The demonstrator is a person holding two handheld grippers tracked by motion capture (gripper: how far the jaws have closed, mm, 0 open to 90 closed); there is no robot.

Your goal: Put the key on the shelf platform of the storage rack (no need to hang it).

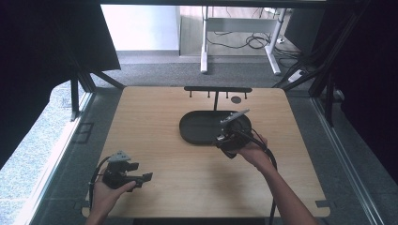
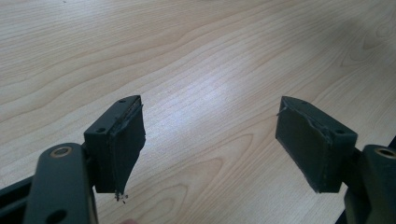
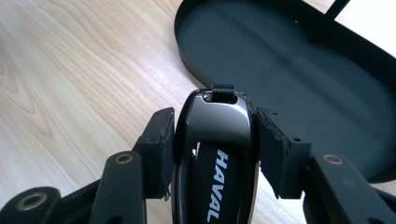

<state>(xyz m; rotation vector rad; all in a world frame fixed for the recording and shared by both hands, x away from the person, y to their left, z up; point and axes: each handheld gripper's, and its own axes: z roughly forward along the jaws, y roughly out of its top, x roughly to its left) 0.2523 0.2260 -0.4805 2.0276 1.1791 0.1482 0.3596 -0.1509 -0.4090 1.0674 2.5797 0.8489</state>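
While the right claw is clamped on a glossy black car key fob, the item sits lengthwise between the two pads, its long axis running along the jaws and its loop end pointing forward out of the grip. Lettering on the fob's face: HAVAL, reading along the same axis. Destination item, by judgement: an oval black tray with a low rim, lying directly ahead of the fob's loop end; in the right gripper view the near rim of the tray passes just beyond the fob's tip, so the fob appears to stand at the tray's edge, not yet over its middle. Whether fob and rim touch cannot be told. High view: right claw at the near right part of the tray, which lies mid-table, in front of a black rack with small pegs. Left claw: jaws spread wide, nothing between them, bare wood of the table below; in the high view the left claw rests near the front left corner, well apart from the tray. Nearer hand to the tray: the right, by a wide margin. Likely coming move: a short carry forward along the fob's own axis, over the rim and into the tray, then release.
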